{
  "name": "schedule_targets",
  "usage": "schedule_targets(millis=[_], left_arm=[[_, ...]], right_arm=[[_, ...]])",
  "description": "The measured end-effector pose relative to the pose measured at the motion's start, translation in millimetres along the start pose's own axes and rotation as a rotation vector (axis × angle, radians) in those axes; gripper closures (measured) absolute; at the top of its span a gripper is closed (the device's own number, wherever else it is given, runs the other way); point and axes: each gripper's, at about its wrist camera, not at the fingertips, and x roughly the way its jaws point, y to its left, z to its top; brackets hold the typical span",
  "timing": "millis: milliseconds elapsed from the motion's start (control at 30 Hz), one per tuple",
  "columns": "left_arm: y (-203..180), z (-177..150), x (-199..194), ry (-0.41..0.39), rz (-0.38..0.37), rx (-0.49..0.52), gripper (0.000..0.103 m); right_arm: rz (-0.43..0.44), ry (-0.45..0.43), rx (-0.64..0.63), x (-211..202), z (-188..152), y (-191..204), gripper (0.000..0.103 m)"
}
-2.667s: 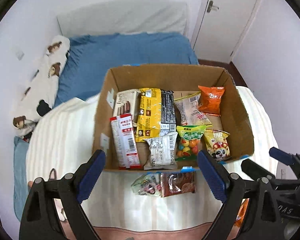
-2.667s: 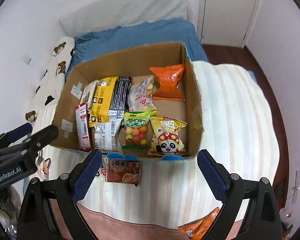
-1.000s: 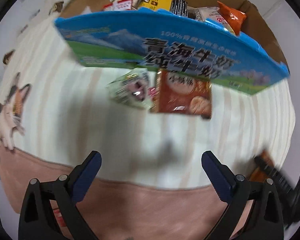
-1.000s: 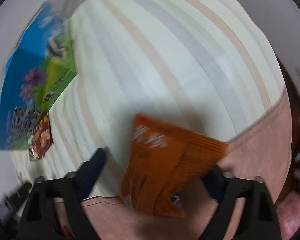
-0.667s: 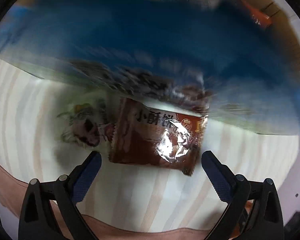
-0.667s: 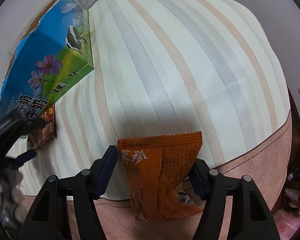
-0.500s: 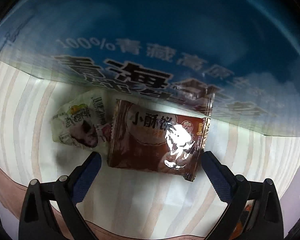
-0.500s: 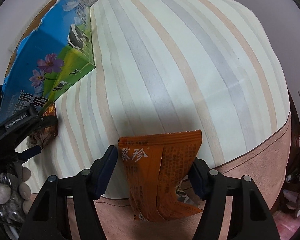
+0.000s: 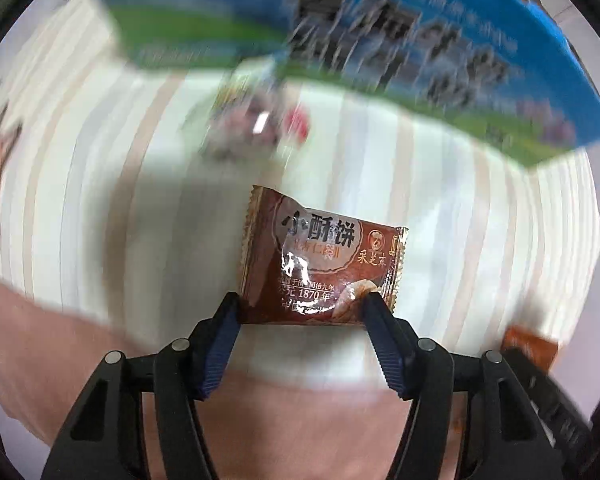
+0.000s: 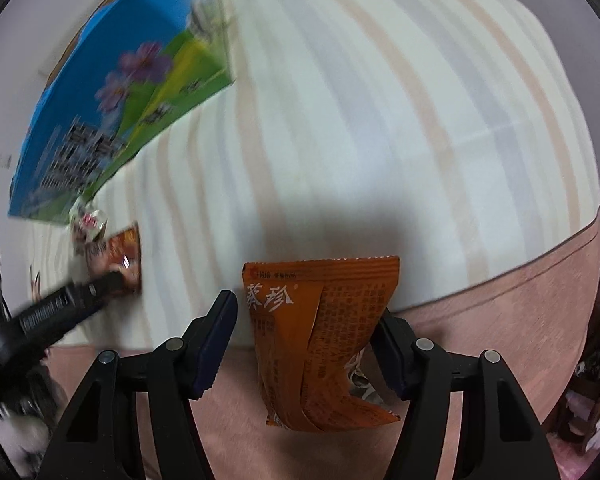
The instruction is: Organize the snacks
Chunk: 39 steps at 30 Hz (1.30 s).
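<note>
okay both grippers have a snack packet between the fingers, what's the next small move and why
Probably lift the left gripper toward the blue box: its fingers already pinch the brown biscuit packet. The right gripper looks less closed around the orange packet.

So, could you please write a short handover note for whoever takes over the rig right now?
Left tongs: closed on the near edge of the brown biscuit packet, which looks lifted off the striped blanket.
Right tongs: around the orange snack packet; one finger touches it, the other shows a small gap, so the grip is not certain.
The blue milk box stands just beyond. A pale wrapped snack, blurred, lies on the blanket in front of it.
Done: brown packet picked up.
Left: secure the orange packet, put both into the box, then collect the pale snack.
</note>
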Motion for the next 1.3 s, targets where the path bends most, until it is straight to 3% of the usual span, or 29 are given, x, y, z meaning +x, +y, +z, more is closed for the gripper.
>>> schedule_targets(millis=[167,267,333,500,667,900,1000,1133,1233,1300], left_arm=[[19,-38,2,0.126,-0.065,0.017,0.042],[15,-52,-1,0.200,-0.108,0.113,0.041],[10,-58,-12,0.201,-0.108,0.185,0.041],[-27,-66,-35,0.161,-0.035,0.446,0.040],[-81,-79,-18,0.146,0.069,0.745,0.040],[-121,-76,28,0.189,0.244,0.942,0.040],[-121,-66,34,0.168,0.209,0.839,0.039],[-98,-28,24,0.153,0.146,0.577,0.039],[-76,-8,18,0.134,0.125,0.400,0.039],[-66,-3,15,0.144,0.063,0.333,0.039]], right_arm=[[0.025,0.090,-0.066,13,-17,14,0.036],[0.077,0.144,-0.061,20,-19,17,0.014],[0.094,0.162,-0.048,21,-25,17,0.008],[0.119,0.164,-0.056,11,-35,15,0.008],[0.125,0.167,-0.060,2,-39,8,0.008],[0.083,0.146,-0.057,-15,-39,-6,0.008],[0.062,0.121,-0.048,-24,-39,-12,0.008],[0.047,0.087,-0.053,-32,-39,-14,0.008],[0.029,0.073,-0.109,-35,-41,-3,0.008],[0.003,0.079,-0.164,-32,-44,9,0.008]])
